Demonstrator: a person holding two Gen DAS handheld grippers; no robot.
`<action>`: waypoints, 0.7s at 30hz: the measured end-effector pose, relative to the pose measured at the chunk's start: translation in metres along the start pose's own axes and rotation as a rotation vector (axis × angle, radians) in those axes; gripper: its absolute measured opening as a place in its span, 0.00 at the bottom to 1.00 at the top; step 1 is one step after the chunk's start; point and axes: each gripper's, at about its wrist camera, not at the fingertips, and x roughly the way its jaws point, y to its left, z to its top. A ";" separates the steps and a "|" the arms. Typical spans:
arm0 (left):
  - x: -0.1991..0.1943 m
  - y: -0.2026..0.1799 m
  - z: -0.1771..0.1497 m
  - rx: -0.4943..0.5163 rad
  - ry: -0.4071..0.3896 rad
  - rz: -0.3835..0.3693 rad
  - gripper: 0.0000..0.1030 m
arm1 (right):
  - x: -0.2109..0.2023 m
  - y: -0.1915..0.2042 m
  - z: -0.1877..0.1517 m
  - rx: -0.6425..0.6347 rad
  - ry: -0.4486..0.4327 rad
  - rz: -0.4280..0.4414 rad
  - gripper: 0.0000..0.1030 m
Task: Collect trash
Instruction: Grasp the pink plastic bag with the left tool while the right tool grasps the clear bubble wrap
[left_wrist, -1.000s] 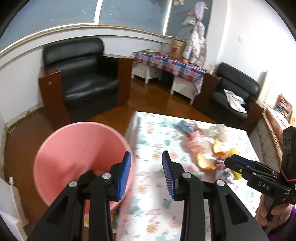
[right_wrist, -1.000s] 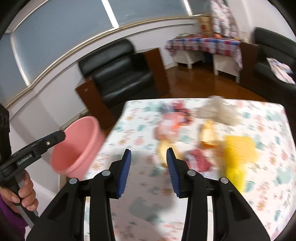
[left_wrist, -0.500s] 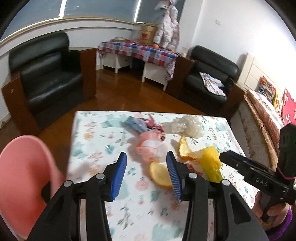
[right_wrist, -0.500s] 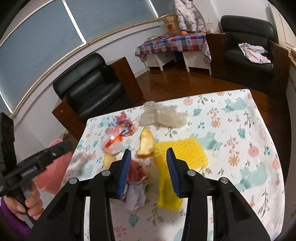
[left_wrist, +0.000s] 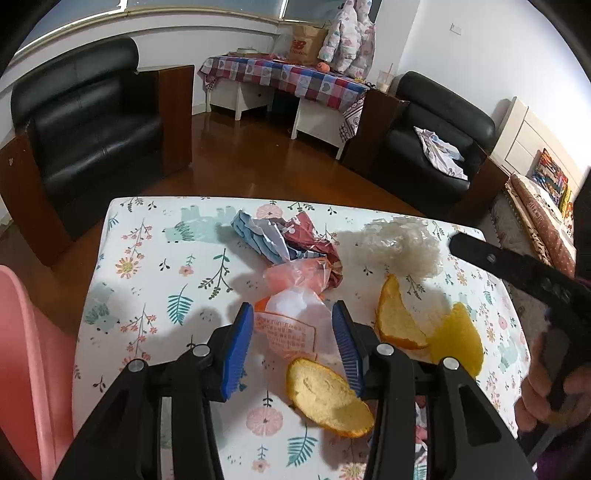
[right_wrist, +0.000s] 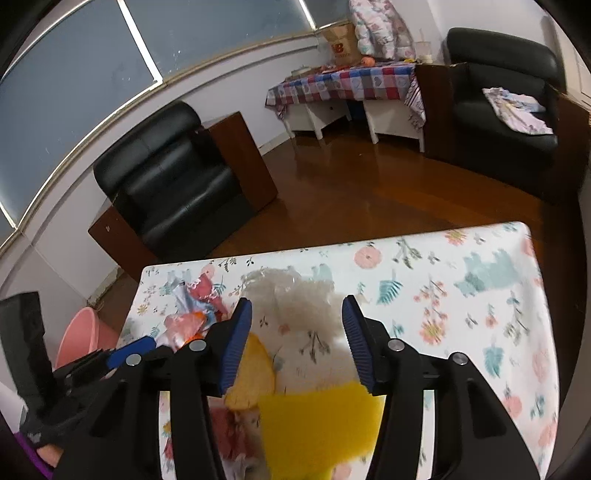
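A sitting room with black armchairs (left_wrist: 85, 122), a wooden floor and a checked-cloth side table (left_wrist: 291, 79) at the back; in front, a tabletop (left_wrist: 147, 258) under a floral cloth carries a scatter of trash. A pink bin (left_wrist: 26, 362) stands off the tabletop's left edge.

The left tongs (left_wrist: 291, 339) are spread wide and hover low over an orange-printed plastic wrapper (left_wrist: 288, 328), which lies right between the blue pads; nothing is pinched yet. An orange peel (left_wrist: 327, 398) sits just beside the right pad, a second peel (left_wrist: 397, 317) further right, and crumpled blue and red wrappers (left_wrist: 280, 236) lie beyond.

The right tongs (right_wrist: 297, 343) are also spread and empty, aimed at a wad of clear plastic film (right_wrist: 295, 299) that lies just ahead of the tips. A yellow sponge (right_wrist: 321, 428) lies beneath them, nearer the camera.

This looks like the reaching step, with nothing collected in hand. Next, I'd judge, each pair must drop onto its piece and close; the thin wrapper may slip, so the pads should come down to the cloth, then carry leftward to the bin.
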 end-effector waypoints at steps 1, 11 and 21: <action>0.002 0.001 0.000 -0.008 0.006 -0.003 0.39 | 0.007 0.000 0.002 -0.006 0.013 -0.008 0.54; -0.007 0.016 -0.007 -0.071 -0.006 -0.030 0.17 | 0.041 0.008 -0.004 -0.064 0.078 -0.049 0.47; -0.047 0.029 -0.010 -0.074 -0.076 -0.022 0.16 | -0.003 0.013 -0.012 -0.025 0.004 -0.014 0.35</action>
